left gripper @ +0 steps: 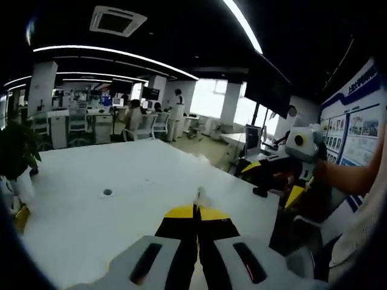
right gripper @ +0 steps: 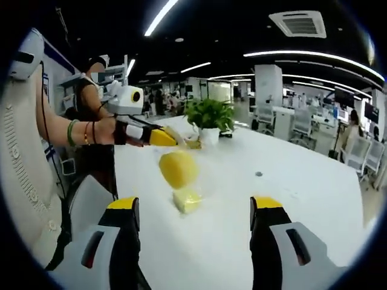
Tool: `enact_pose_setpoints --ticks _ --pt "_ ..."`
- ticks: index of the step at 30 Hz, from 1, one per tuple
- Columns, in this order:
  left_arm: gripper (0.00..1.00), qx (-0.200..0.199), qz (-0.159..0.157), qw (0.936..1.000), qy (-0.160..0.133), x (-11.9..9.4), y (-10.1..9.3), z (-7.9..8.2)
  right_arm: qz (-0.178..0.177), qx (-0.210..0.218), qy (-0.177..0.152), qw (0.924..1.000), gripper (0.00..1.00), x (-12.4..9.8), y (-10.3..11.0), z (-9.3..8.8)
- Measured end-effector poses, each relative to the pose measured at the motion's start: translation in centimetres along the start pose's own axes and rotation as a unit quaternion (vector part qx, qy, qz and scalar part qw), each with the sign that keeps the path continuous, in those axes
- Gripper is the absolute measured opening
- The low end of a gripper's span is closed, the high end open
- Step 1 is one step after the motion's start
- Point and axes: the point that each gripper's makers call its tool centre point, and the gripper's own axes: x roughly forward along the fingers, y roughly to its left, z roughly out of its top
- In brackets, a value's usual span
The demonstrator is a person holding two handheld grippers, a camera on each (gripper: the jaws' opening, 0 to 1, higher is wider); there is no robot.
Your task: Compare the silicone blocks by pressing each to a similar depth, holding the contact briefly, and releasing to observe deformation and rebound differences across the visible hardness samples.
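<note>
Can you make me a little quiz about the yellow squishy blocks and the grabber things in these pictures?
1. True or false: the right gripper is squeezing a block.
2. Which stands at the far end of the white table? A) a green potted plant B) a red bucket C) a stack of books
3. Fill in: in the left gripper view, the left gripper has its jaws pressed ____.

Key:
1. False. Its jaws are wide apart, and the round yellow block and the pale square block lie on the table beyond them.
2. A
3. together
</note>
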Motion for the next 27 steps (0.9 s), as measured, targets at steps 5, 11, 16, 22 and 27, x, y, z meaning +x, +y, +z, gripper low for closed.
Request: enact_pose_setpoints --ticks 5,11,16,22,27 --pt "0.0 0.017 -0.003 0.9998 -0.004 -0.6 0.1 0.9 0.018 -0.027 0.011 0.9994 0.7 2.0 -0.1 1.4" --pt "0.0 0.03 -0.01 0.9995 -0.006 -0.9 0.0 1.5 0.049 -0.041 0.018 0.9978 0.7 4.8 0.2 2.5" --pt "0.0 0.026 -0.017 0.9995 -0.007 -1.0 -0.1 1.6 0.073 -0.05 0.026 0.9957 0.69 6.4 0.7 3.1" --pt "0.0 0.031 -0.022 0.9992 -0.005 -1.3 -0.2 1.6 0.097 -0.066 0.043 0.9922 0.69 8.5 1.3 3.3" --pt "0.0 0.038 -0.026 0.999 -0.001 -1.4 -0.2 1.6 0.122 -0.075 0.048 0.9885 0.67 10.0 2.2 3.6"
